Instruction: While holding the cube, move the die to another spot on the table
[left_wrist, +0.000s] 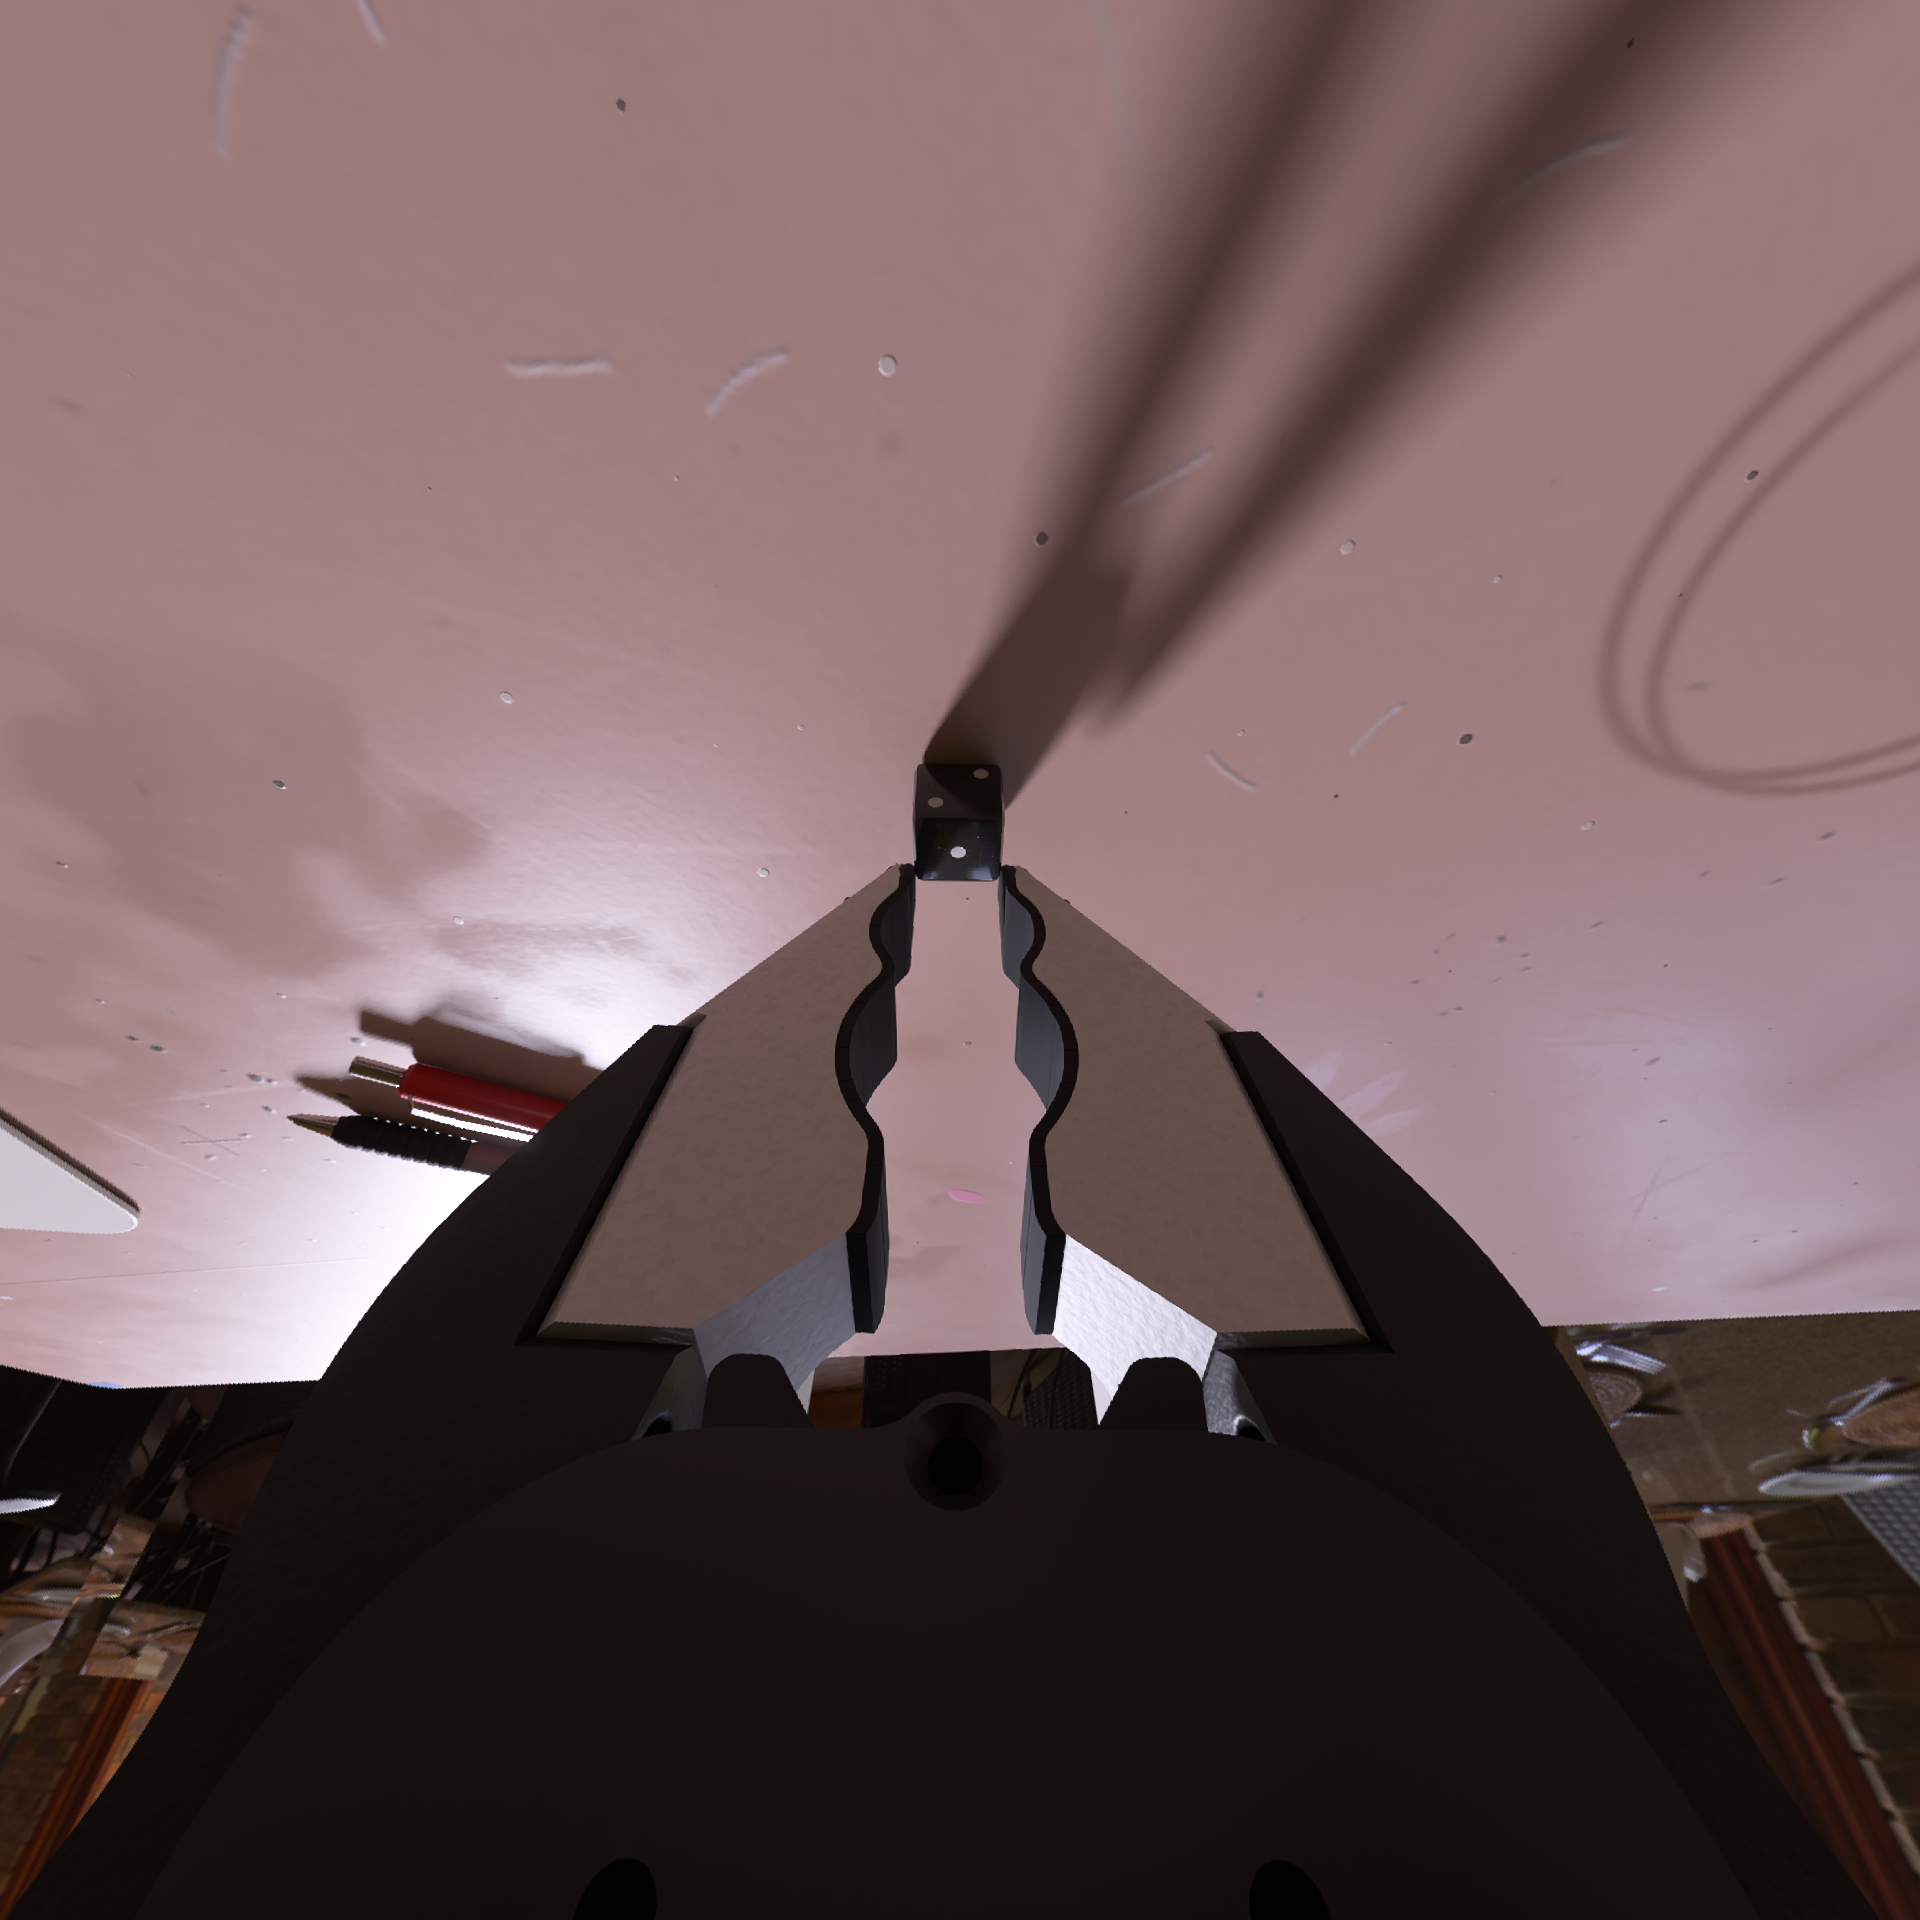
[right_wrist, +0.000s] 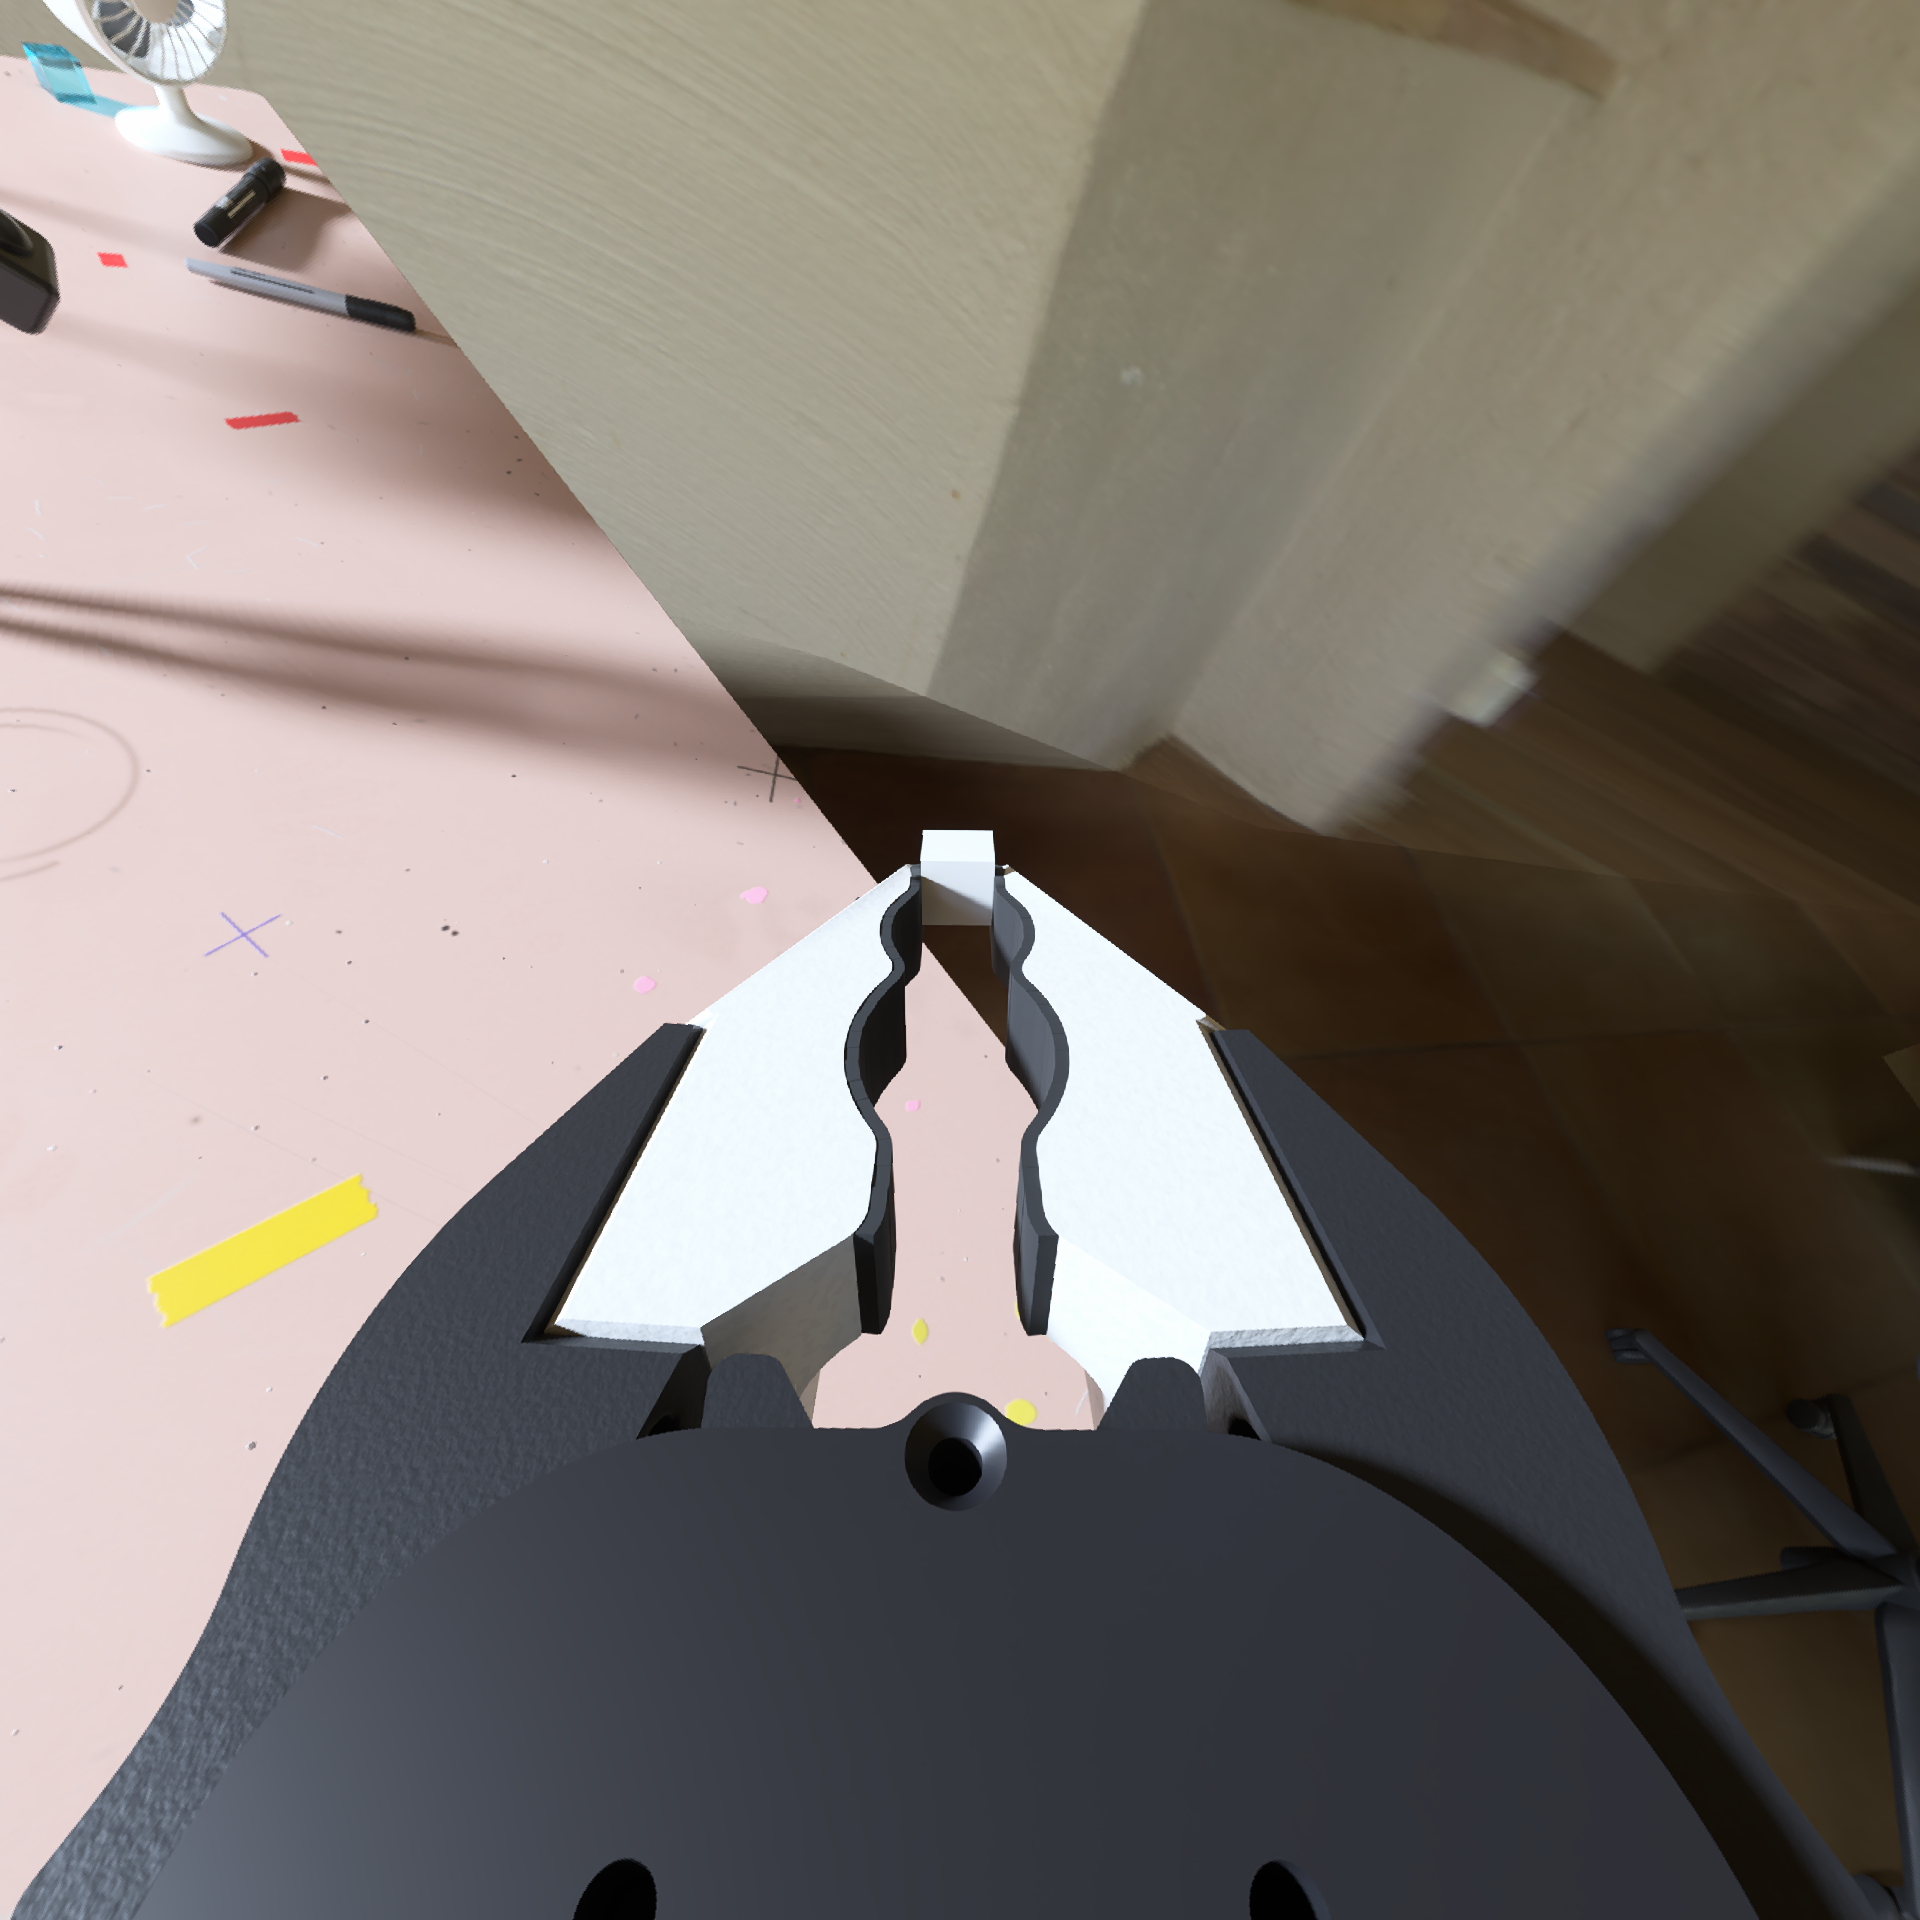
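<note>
1. Left wrist view: left gripper (left_wrist: 957, 878) has its tips on either side of the black die (left_wrist: 957, 826). Looks like a pinch; the tips meet the die's side faces.
2. Die sits at the tip ends, white pips visible on two faces, with the pink desk (left_wrist: 520, 520) behind it. A dark shadow streak starts right at the die, so it's on or just above the surface; can't tell which.
3. Die is well in from the desk's edges, roughly mid-desk in this view.
4. Two pens (left_wrist: 447, 1107) lie side by side on the desk near its near edge, to the left of the gripper. A white object's corner (left_wrist: 57, 1184) shows at the frame's left edge.
5. Right wrist view: right gripper (right_wrist: 957, 883) pinches the white cube (right_wrist: 957, 873) between its tips.
6. Cube is held off the desk, right over the desk's edge (right_wrist: 810, 800), floor behind it.
7. Far corner of the desk: white fan (right_wrist: 166, 62), a black marker (right_wrist: 239, 203), a grey pen (right_wrist: 301, 296). Yellow tape strip (right_wrist: 260, 1252) sits left of the gripper.
</note>
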